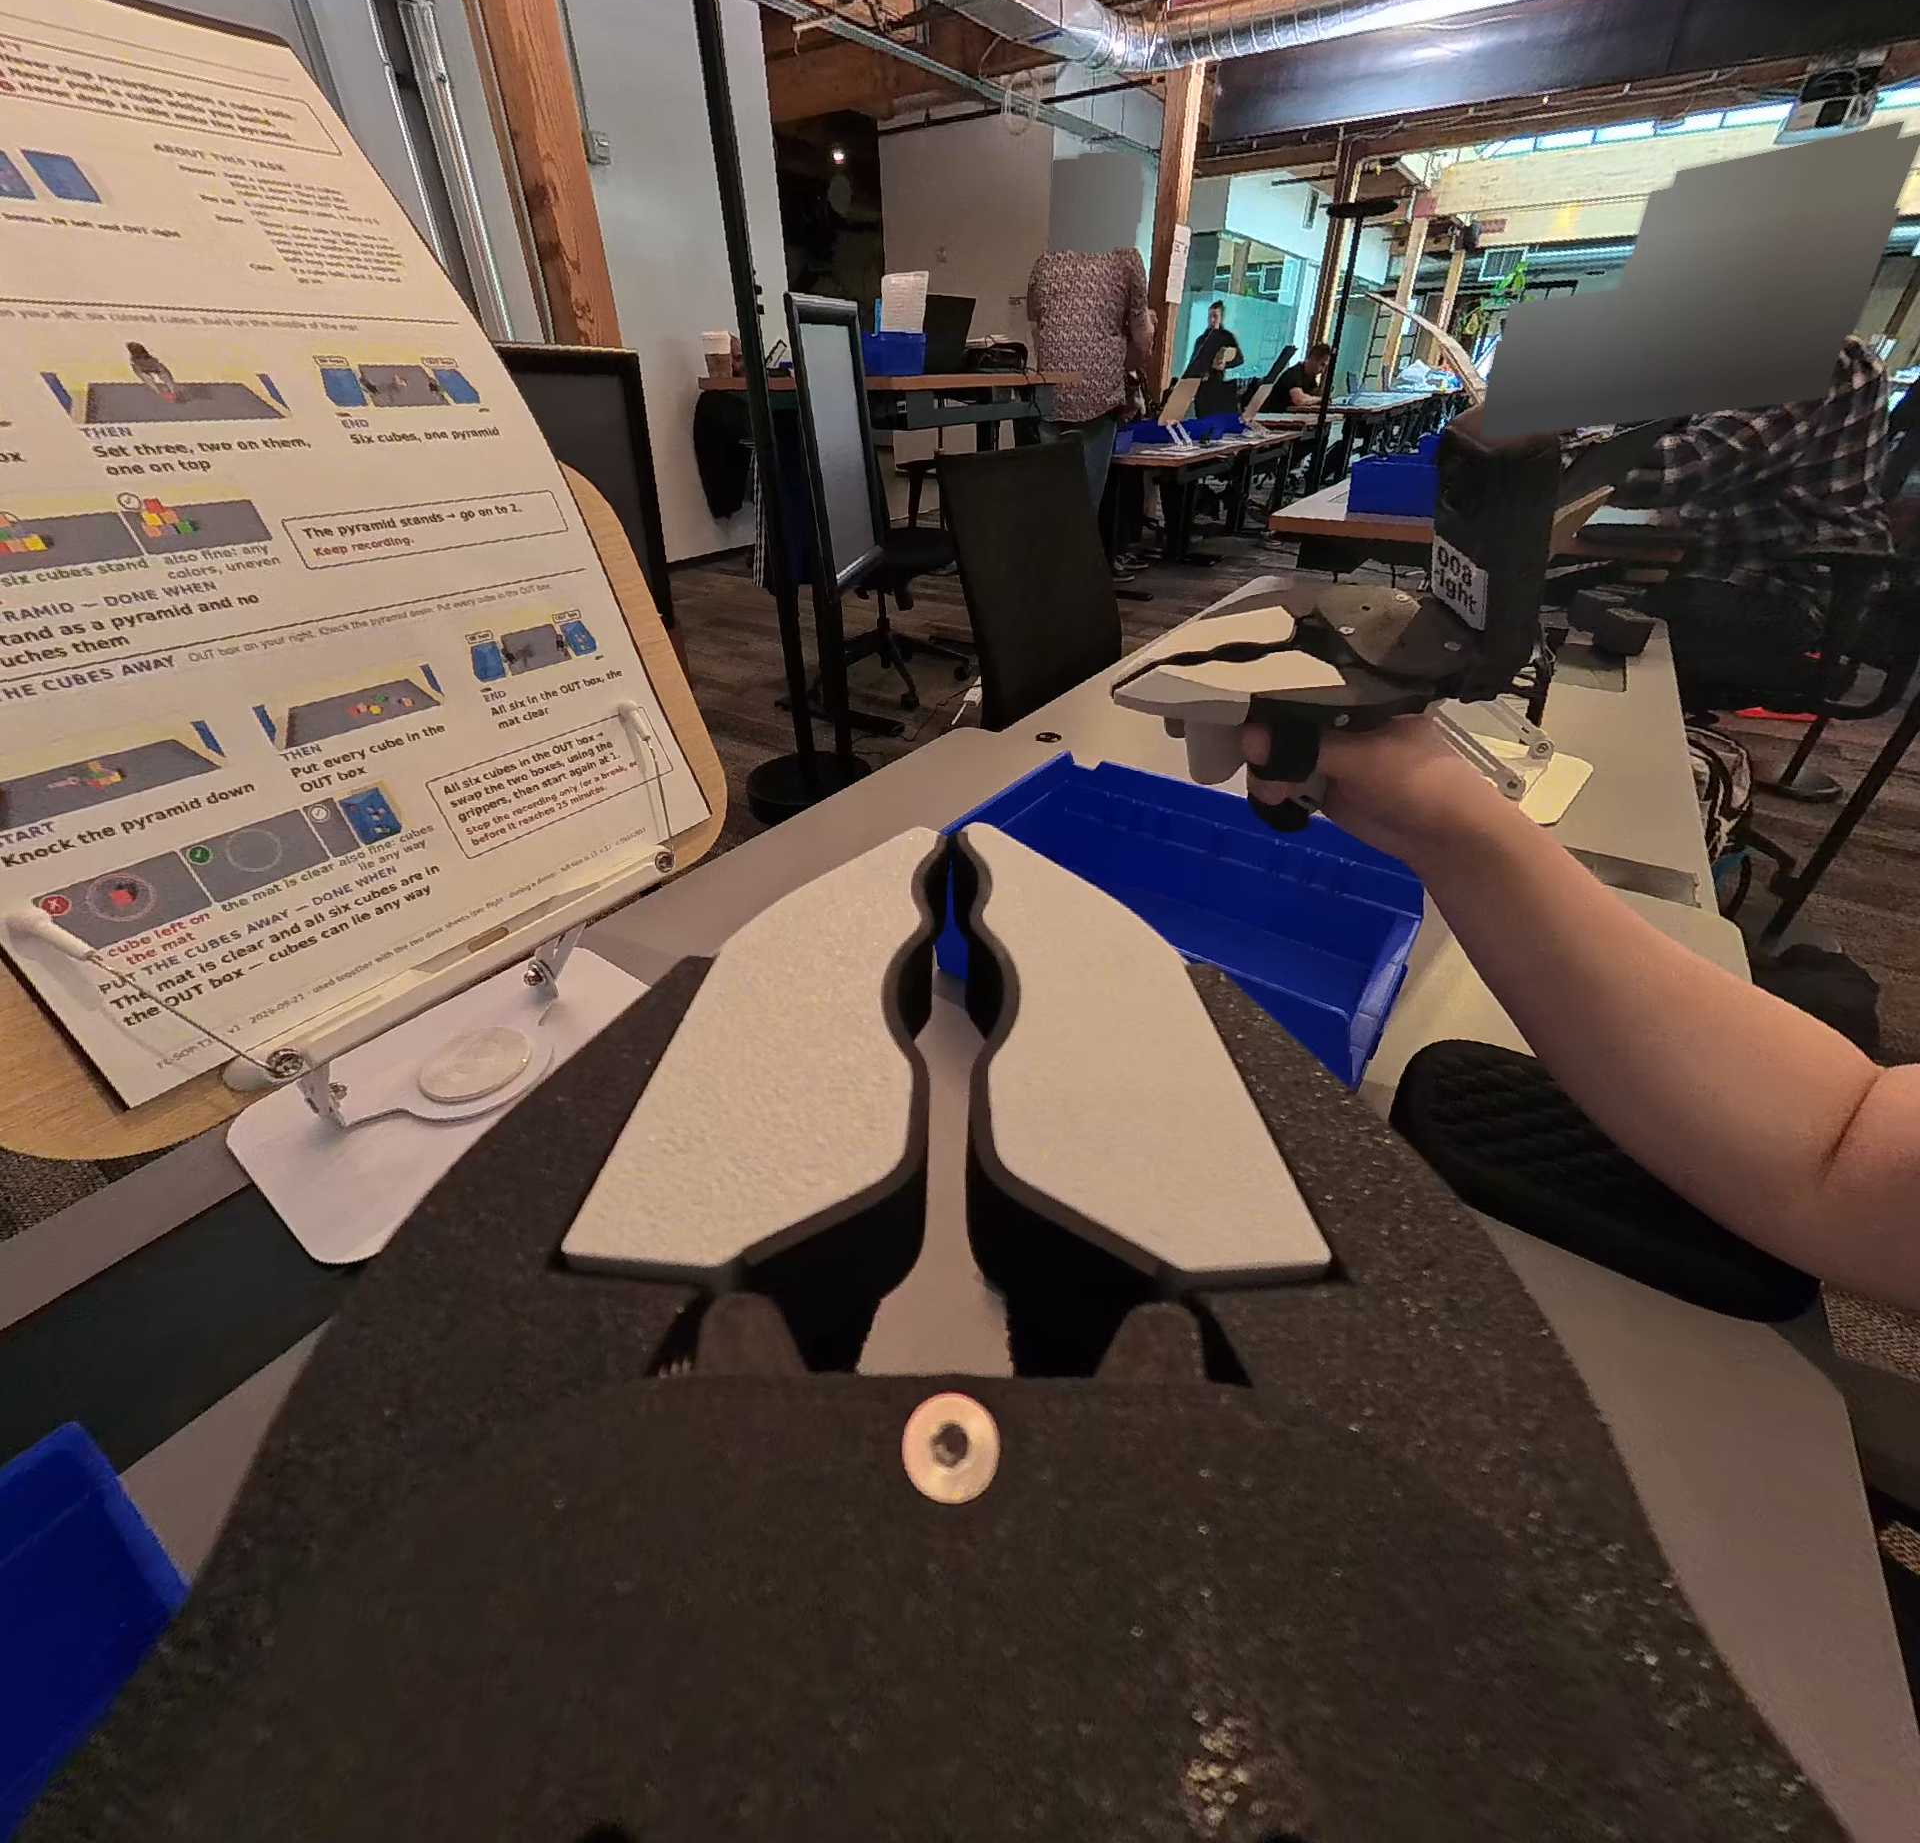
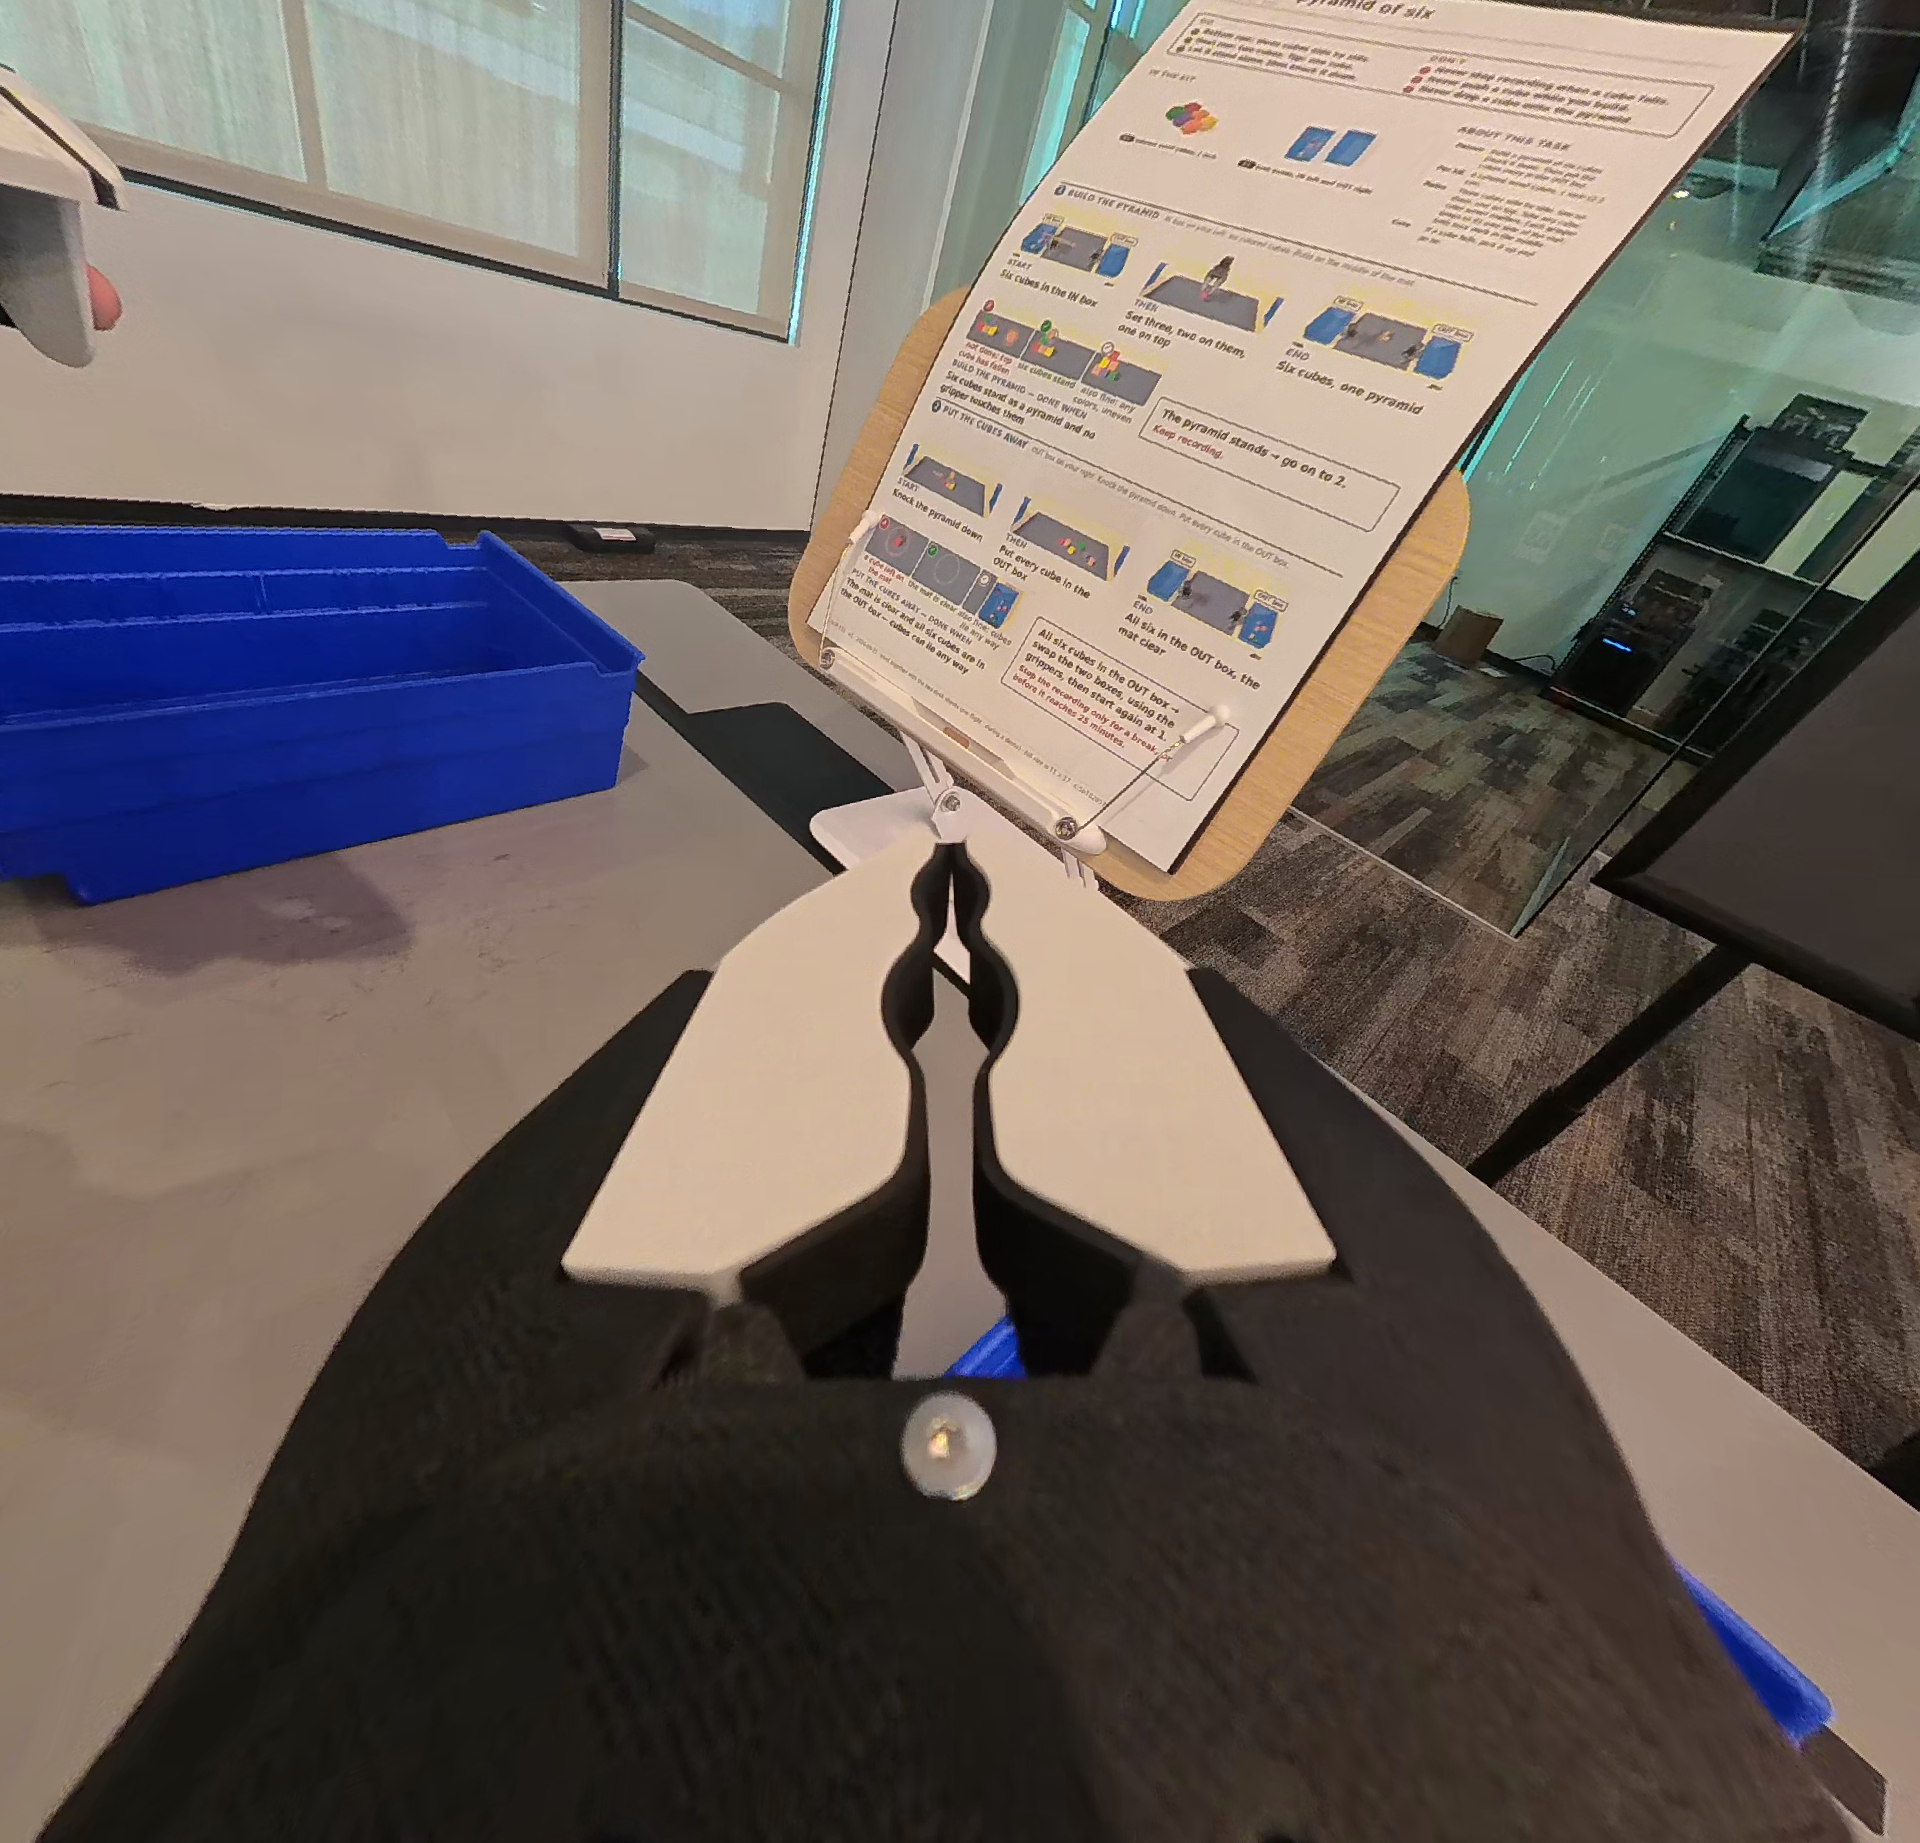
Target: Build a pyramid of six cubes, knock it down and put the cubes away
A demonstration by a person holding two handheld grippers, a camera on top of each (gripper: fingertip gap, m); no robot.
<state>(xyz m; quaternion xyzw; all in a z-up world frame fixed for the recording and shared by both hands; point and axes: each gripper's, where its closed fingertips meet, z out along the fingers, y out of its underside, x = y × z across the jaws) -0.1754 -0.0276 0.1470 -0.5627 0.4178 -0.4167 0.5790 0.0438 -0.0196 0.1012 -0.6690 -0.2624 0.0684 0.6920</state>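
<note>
Under both closed grippers, blue bin [image 2: 1745, 1668] edges largely hidden.

Blue box [image 2: 312, 713], grey table [image 2: 260, 1066], white-fingered black claw [image 2: 951, 858]

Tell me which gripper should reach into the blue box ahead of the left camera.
Probably the right gripper: it hangs just over the blue box, while the left gripper sits short of it. Both are shut, and no cube shows.

Both wrist views look forward over the table [image 1: 1621, 754], sharing the instruction sheet [image 2: 1247, 391].
</note>
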